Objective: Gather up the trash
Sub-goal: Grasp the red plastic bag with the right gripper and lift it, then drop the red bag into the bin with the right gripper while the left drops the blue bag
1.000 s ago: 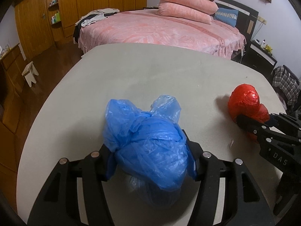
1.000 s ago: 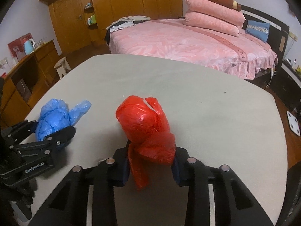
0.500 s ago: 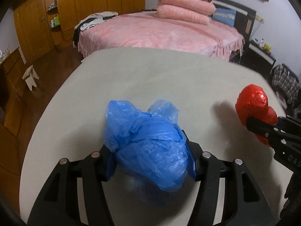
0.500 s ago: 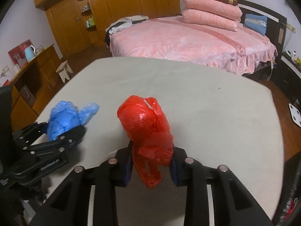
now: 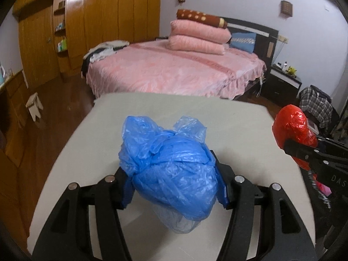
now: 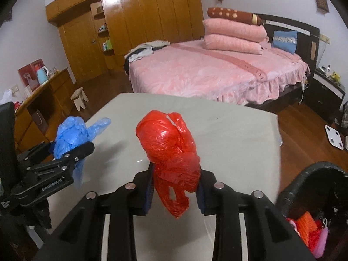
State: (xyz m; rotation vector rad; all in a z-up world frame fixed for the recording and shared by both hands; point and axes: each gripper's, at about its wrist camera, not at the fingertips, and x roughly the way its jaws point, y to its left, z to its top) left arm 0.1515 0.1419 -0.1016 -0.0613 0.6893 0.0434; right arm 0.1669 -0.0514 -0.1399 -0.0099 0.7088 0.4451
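A knotted blue plastic bag [image 5: 174, 169] hangs above the grey table [image 5: 113, 134], pinched between the pads of my left gripper [image 5: 175, 187]. My right gripper [image 6: 175, 187] is shut on a tied red plastic bag [image 6: 171, 150], also lifted off the table [image 6: 235, 134]. In the left wrist view the red bag [image 5: 291, 126] and the right gripper's finger show at the right edge. The right wrist view shows the blue bag [image 6: 71, 134] in the left gripper at the left.
A black-lined bin [image 6: 315, 198] holding colourful scraps stands at the table's near right corner. Beyond the table lie a pink bed [image 5: 174, 71], wooden wardrobes [image 6: 134, 26], a low cabinet [image 6: 41, 104] and a small stool [image 6: 79, 96].
Both grippers have risen and pulled back with their bags, which were near the table surface before. The bin has come into the right wrist view.
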